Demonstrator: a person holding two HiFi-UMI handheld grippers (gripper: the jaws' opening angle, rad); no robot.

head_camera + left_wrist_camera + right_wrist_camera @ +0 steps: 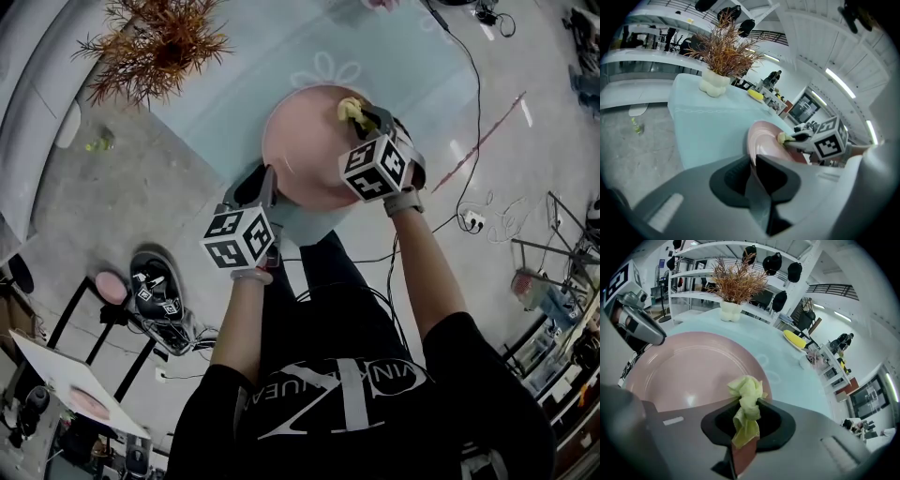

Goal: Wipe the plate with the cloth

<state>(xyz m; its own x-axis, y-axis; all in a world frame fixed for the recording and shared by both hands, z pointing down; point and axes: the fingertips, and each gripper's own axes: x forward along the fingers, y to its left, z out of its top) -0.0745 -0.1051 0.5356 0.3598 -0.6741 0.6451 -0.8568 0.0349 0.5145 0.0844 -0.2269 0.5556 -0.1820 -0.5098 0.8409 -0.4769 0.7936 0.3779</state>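
Right gripper (pixel 747 420) first. To wipe well from here, the wad needs pressing flat to the pink face and sweeping in overlapping arcs from the rim toward the middle. The other hand must hold the rim firm so the dish doesn't twist.

Its jaws are closed tight on the yellow-green cloth (pixel 747 397), with a crumpled knot poking out past the tips. That knot sits at the near edge of the plate (pixel 689 371), at or just on the surface. I can't call firm contact.

Over to the left gripper (pixel 752 171). Its jaws are pinched together on the plate's rim, which runs straight in between them. The plate stands tilted, its face turned toward the cloth, and it looks carried rather than resting.

Beneath and beyond lies the pale blue table (pixel 712 122). At its far end, well apart, a dried plant (pixel 738 284) stands in a white pot.
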